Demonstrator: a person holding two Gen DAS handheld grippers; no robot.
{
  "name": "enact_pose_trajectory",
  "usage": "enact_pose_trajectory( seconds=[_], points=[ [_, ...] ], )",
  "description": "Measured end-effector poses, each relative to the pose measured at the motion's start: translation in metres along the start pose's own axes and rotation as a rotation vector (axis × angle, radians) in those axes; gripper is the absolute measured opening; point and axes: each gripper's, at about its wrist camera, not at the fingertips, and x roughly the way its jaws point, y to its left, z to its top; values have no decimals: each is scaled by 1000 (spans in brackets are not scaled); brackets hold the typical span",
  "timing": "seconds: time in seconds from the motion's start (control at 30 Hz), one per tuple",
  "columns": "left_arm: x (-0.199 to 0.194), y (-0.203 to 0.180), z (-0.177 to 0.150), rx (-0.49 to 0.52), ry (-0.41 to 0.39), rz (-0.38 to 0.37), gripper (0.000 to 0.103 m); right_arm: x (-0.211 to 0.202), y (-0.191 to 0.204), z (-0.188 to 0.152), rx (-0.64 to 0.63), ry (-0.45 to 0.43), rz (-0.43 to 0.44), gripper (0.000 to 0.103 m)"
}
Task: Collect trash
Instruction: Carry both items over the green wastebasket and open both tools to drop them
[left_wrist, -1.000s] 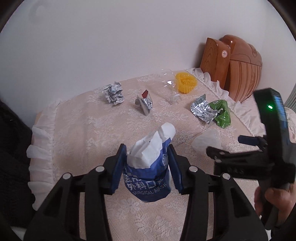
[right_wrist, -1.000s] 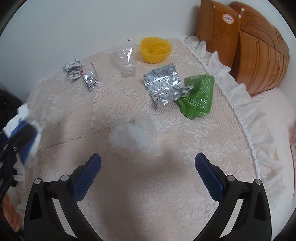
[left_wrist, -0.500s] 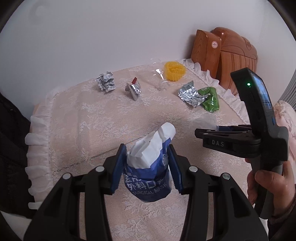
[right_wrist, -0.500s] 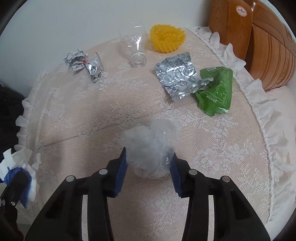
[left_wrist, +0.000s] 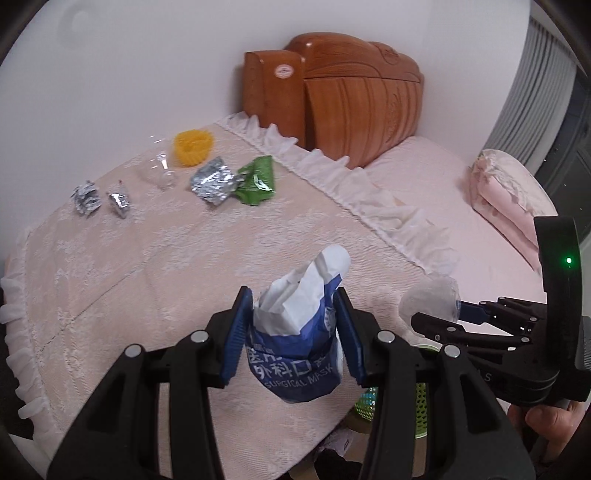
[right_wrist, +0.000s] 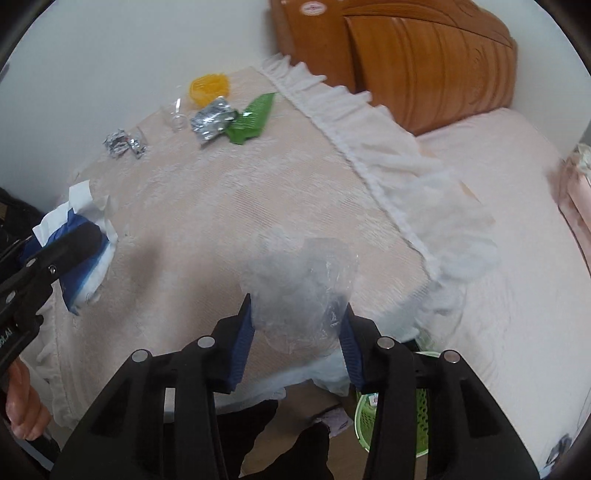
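My left gripper is shut on a blue and white surgical mask packet, held above the table's near edge; it also shows in the right wrist view. My right gripper is shut on a crumpled clear plastic bag, held over the table's right edge; the bag shows in the left wrist view. A green mesh bin on the floor sits below, partly hidden by the fingers. Far on the lace-covered table lie foil wrappers, a foil blister sheet, a green packet, a clear bottle and a yellow cup.
A wooden headboard stands behind the table. A bed with pink sheet and a folded pink blanket lies to the right. A white frill hangs along the table's edge.
My right gripper closed on the clear plastic bag and lifted it toward the table's right edge. Both grippers swung right and back, bringing the bed and green bin into view.
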Motion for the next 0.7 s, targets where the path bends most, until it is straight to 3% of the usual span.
enact_pose_trajectory(
  seconds=[0.2,0.43,0.7],
  points=[
    [-1,-57,-7,103,6,-61,45,-29,-57,-35,95,-36,-59,45],
    [0,-101,-15,186,25,-105,45,-41,-98,-59,175,-50,-68,45],
    [40,-176,-37,340,142,-166,45,-59,-143,-94,248,-41,-144,45]
  ],
)
